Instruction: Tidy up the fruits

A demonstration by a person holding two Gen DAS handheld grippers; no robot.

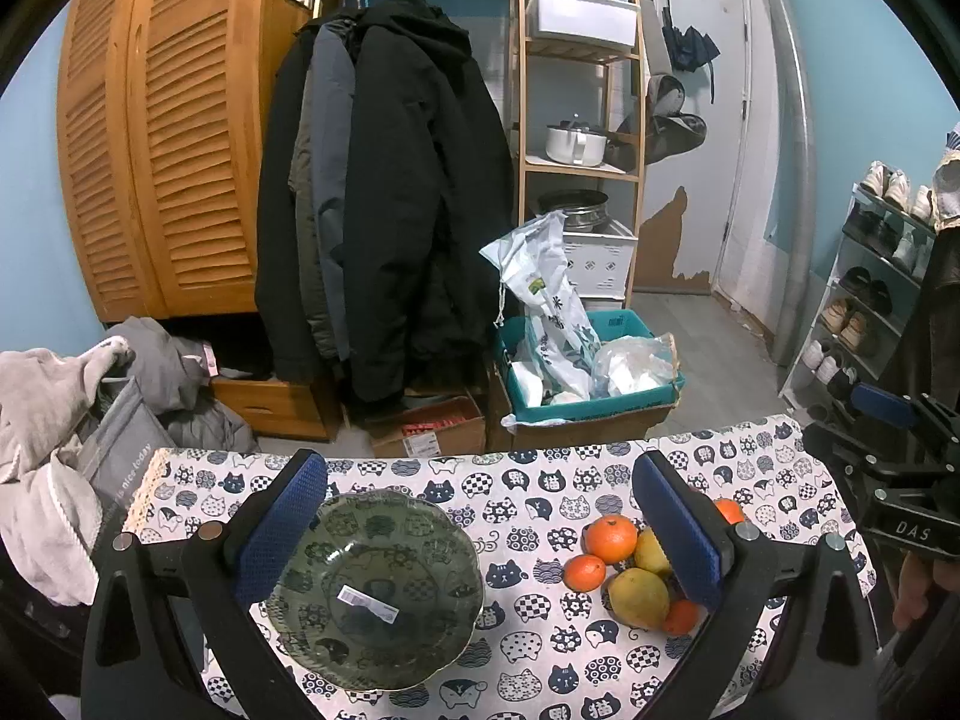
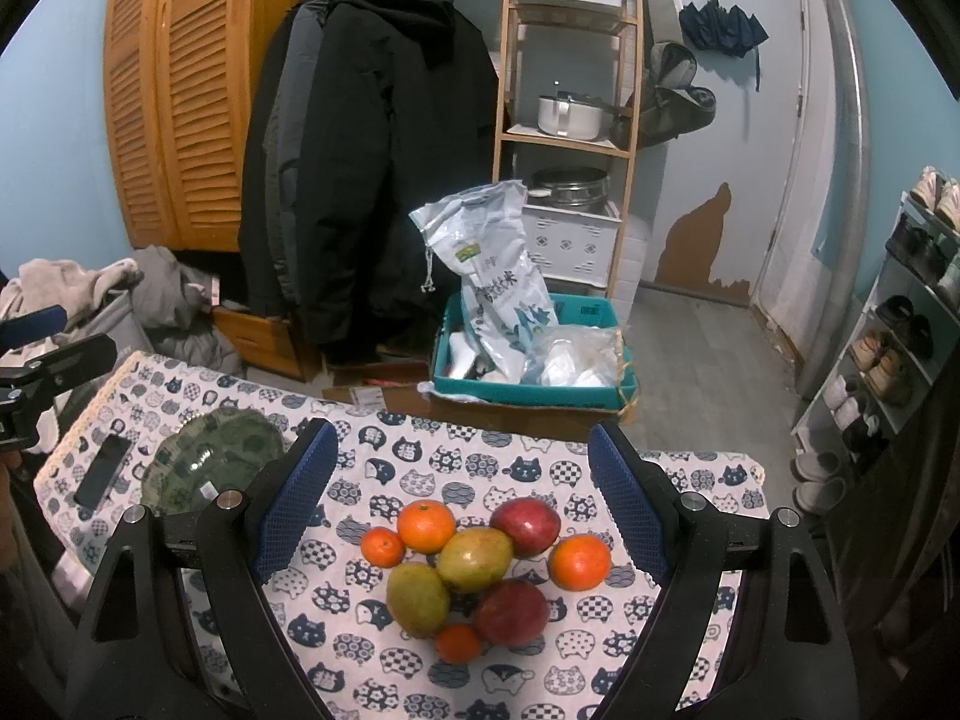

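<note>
Left hand-held gripper (image 1: 480,534) hovered spread wide over green glass bowl (image 1: 378,591) (empty, sticker inside). Right hand-held gripper (image 2: 462,504) gaped, grasping nothing, above fruit pile (image 2: 480,570): mangoes, tangerines, clustered on cat-print desk (image 2: 420,468), right of bowl.

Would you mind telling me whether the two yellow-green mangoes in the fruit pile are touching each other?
Touching. In the right wrist view the upper yellow-green mango overlaps and rests against the lower yellow-green mango, with no tablecloth visible between them.

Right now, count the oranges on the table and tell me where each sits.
4, all seen from the right wrist: a small orange far left, a larger one beside it, one on the right, one nearest the camera. Others might hide behind the mangoes.
</note>
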